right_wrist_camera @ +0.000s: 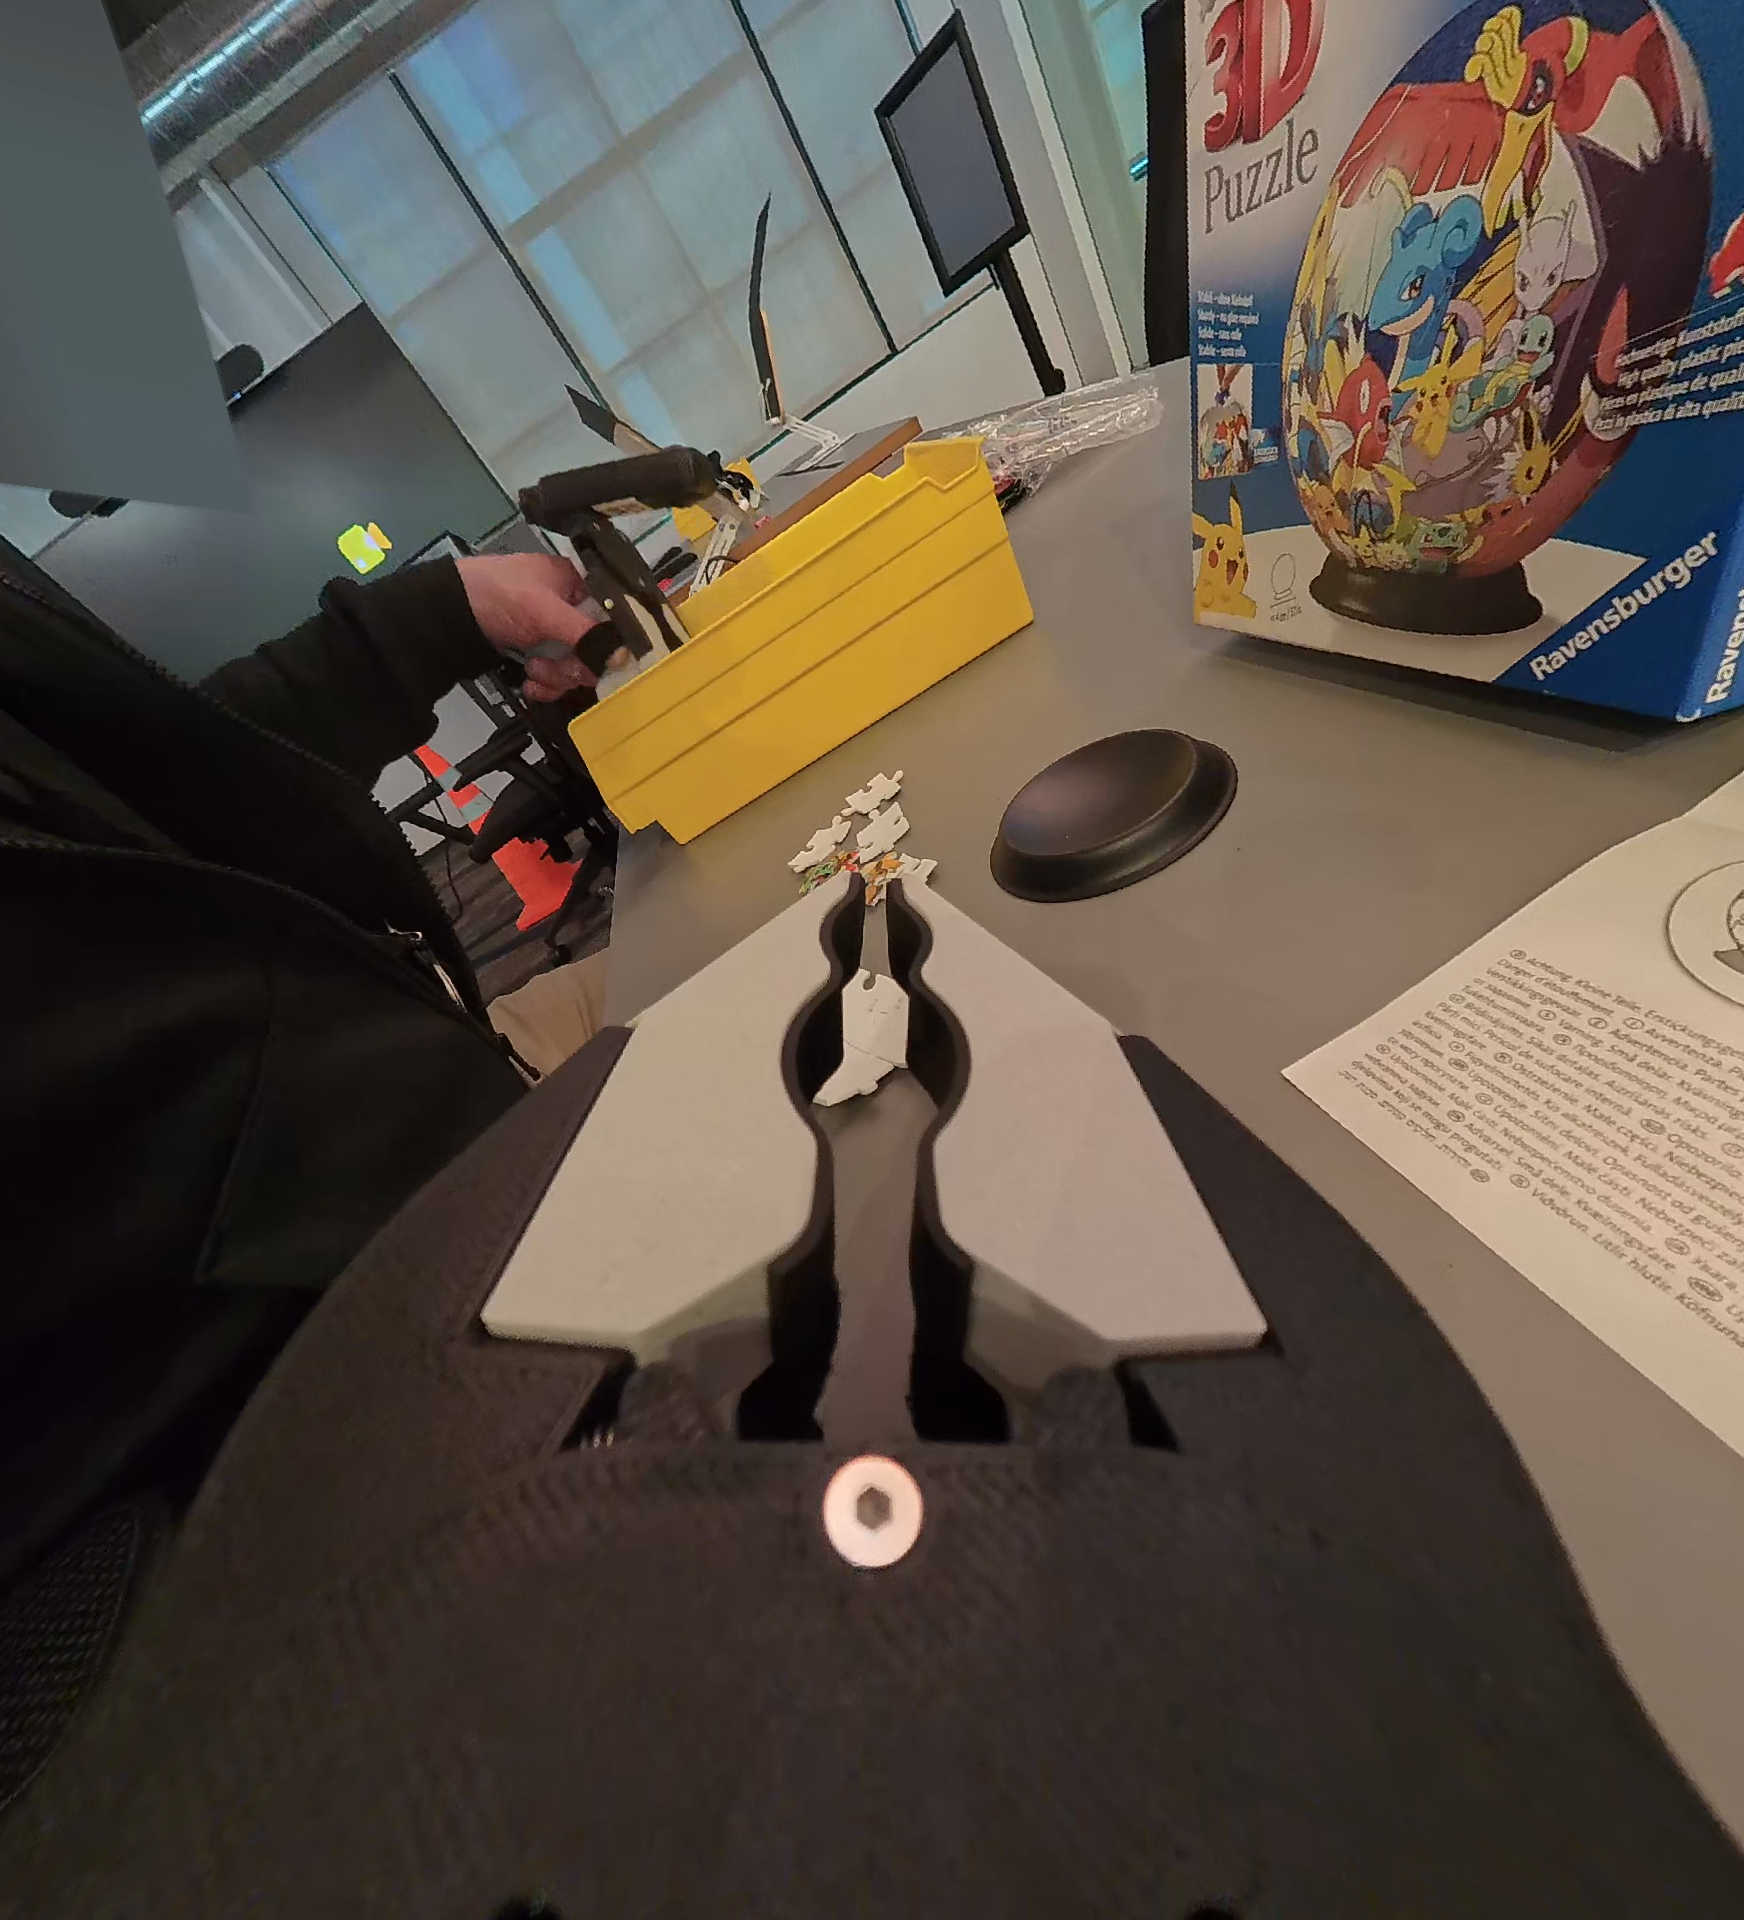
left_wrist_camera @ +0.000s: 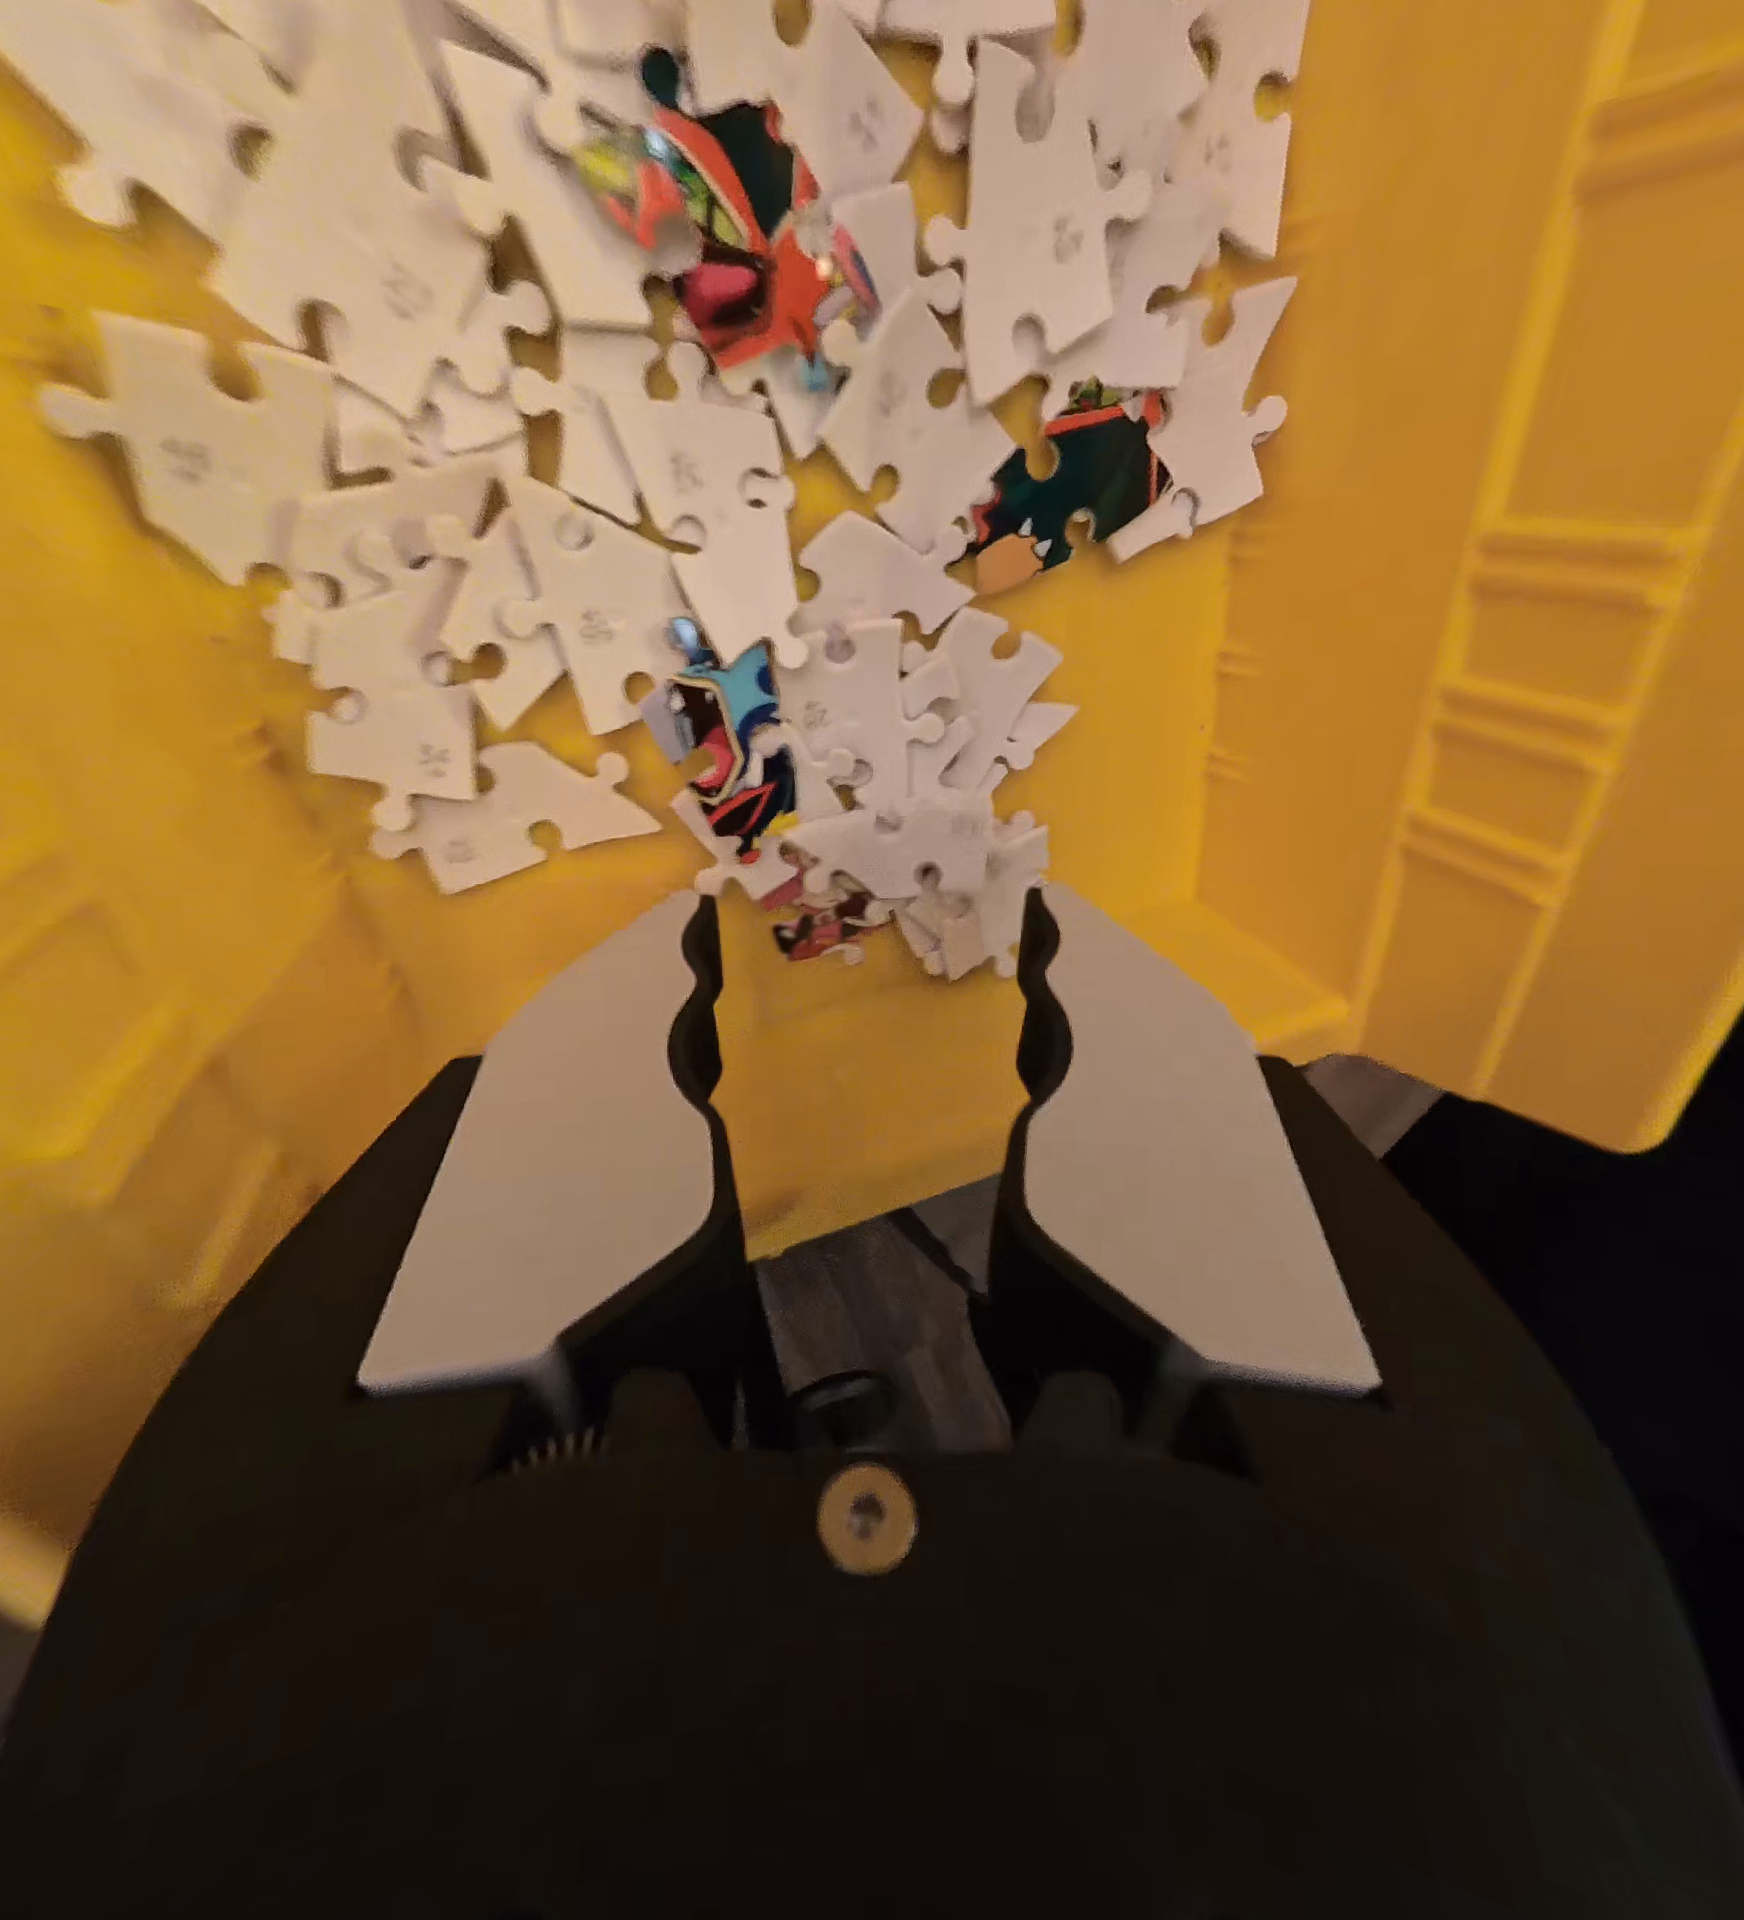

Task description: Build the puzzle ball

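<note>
My left gripper (left_wrist_camera: 866, 914) hangs with its jaws spread and nothing between them, tips poised over the near end of the yellow bin (left_wrist_camera: 1387, 582), whose floor ahead of my fingers is strewn with loose puzzle pieces (left_wrist_camera: 577, 582), most lying white side up, a few showing colour. Just past my fingertips sits a small heap, one printed piece (left_wrist_camera: 743, 748) slightly left of centre. They look thin, light, stiff and smooth, so I judge them slippery and apt to skate; I would pinch one by its flat faces across an edge that sticks up from the heap. My right gripper (right_wrist_camera: 876, 894) is pinched nearly closed on a white piece (right_wrist_camera: 873, 1034) held edgewise between my fingers. Beyond its tips lies a little cluster of pieces (right_wrist_camera: 863, 842) on the grey table (right_wrist_camera: 1367, 790), with the black stand (right_wrist_camera: 1117, 810) to the right.
</note>
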{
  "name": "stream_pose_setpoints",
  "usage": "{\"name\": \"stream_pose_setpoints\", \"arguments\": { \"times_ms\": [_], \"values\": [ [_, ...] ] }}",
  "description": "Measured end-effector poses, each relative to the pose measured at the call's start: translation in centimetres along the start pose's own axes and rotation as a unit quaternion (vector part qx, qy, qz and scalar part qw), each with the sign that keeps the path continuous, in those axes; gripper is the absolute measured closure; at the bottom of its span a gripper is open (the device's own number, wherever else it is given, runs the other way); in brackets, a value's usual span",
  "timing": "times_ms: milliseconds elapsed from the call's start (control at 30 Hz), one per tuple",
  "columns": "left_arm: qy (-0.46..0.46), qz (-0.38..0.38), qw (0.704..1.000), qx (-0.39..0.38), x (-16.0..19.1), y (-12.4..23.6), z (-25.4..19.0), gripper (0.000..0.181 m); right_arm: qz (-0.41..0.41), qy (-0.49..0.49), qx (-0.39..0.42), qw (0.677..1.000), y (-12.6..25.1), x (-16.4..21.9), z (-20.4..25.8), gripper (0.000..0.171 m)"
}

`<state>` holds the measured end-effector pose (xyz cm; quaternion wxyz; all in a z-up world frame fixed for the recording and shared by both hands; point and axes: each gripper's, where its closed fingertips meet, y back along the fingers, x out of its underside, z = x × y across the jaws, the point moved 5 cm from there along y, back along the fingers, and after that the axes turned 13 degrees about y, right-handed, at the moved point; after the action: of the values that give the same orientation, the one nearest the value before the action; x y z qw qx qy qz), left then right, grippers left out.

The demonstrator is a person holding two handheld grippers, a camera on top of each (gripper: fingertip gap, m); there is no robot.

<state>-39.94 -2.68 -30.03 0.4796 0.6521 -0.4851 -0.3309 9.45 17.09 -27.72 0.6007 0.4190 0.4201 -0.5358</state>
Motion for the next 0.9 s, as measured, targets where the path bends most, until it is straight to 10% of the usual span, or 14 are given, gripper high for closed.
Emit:
{"name": "stream_pose_setpoints", "arguments": {
  "times_ms": [900],
  "values": [
    [-0.131, -0.088, 0.977, -0.144, -4.2, -0.1, 0.0, 0.134, 0.013, -0.004, 0.004, 1.0, -0.3, 0.3, -0.1, 0.168]
  ]
}}
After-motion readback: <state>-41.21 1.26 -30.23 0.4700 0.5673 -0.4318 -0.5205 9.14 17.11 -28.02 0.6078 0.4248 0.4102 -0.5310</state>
